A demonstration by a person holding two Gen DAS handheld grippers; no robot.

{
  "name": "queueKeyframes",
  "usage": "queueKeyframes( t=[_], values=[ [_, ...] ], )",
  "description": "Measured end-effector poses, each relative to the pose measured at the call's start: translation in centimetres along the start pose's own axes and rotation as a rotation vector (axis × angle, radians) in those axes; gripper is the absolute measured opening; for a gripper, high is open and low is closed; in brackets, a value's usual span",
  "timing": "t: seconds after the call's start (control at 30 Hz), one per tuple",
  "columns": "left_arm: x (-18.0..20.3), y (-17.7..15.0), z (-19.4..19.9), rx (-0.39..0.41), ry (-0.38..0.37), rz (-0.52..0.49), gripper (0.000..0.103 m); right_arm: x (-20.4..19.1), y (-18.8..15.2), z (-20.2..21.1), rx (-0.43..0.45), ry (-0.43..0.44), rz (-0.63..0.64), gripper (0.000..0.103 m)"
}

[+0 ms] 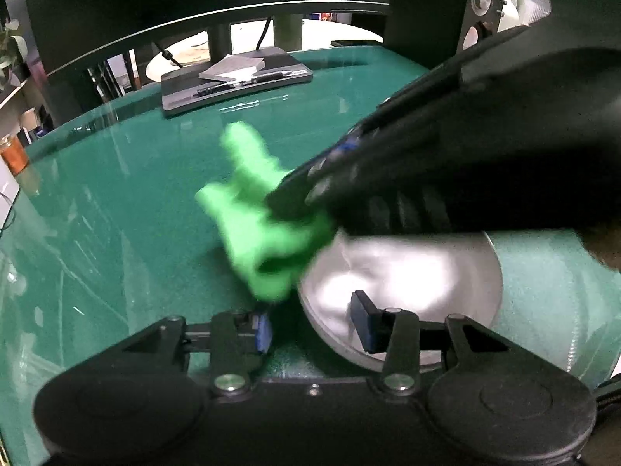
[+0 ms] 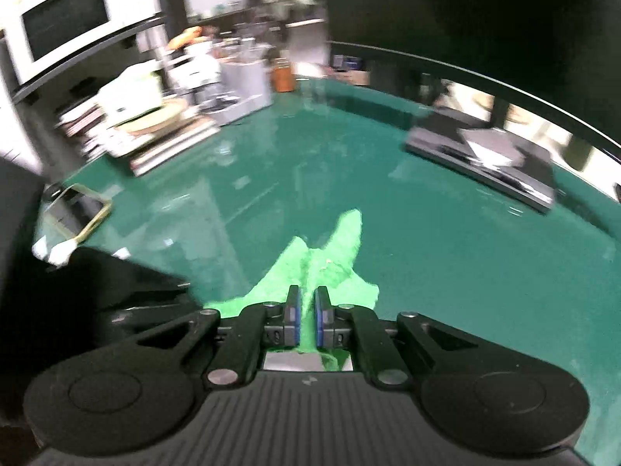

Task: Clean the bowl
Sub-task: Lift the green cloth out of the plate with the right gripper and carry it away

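Observation:
A shiny metal bowl (image 1: 407, 275) sits on the green table in the left wrist view. My left gripper (image 1: 314, 326) straddles its near rim, one finger (image 1: 366, 324) inside the bowl and one finger (image 1: 262, 330) outside, with a wide gap between them. My right gripper (image 2: 307, 306) is shut on a bright green cloth (image 2: 330, 268). In the left wrist view the right gripper (image 1: 295, 202) reaches in from the right and holds the cloth (image 1: 264, 229) over the bowl's far left rim. A sliver of the bowl (image 2: 291, 361) shows under the right gripper.
A grey monitor stand (image 1: 236, 81) with pens and a notepad lies at the table's far side, also in the right wrist view (image 2: 485, 159). Stacked books and boxes (image 2: 155, 124) stand at the far left. A yellow-framed object (image 2: 81, 209) lies at the left edge.

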State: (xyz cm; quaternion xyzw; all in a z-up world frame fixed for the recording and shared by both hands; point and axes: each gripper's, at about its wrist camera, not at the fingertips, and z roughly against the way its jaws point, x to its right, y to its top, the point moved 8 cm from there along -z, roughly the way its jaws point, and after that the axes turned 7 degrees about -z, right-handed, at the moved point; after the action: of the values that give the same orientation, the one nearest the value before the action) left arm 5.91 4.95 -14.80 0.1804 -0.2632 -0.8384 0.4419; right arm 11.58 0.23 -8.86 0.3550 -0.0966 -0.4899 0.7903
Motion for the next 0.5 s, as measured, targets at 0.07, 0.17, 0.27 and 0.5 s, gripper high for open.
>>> queueKeyframes(
  t=[0.07,0.17,0.27,0.5],
  values=[
    [0.0,0.0,0.0,-0.001,0.001,0.003,0.043,2.1,-0.2,0.4,0.007,-0.040,-0.063,0.007],
    [0.2,0.0,0.1,-0.001,0.009,-0.012,0.043,3.6,-0.5,0.7,0.004,-0.078,-0.115,0.007],
    [0.3,0.1,0.1,0.000,0.015,-0.023,0.043,2.5,-0.4,0.4,0.013,-0.070,-0.096,0.007],
    [0.2,-0.1,0.1,-0.001,0.014,-0.020,0.045,-0.9,-0.8,-0.3,0.008,0.039,-0.029,0.007]
  ],
)
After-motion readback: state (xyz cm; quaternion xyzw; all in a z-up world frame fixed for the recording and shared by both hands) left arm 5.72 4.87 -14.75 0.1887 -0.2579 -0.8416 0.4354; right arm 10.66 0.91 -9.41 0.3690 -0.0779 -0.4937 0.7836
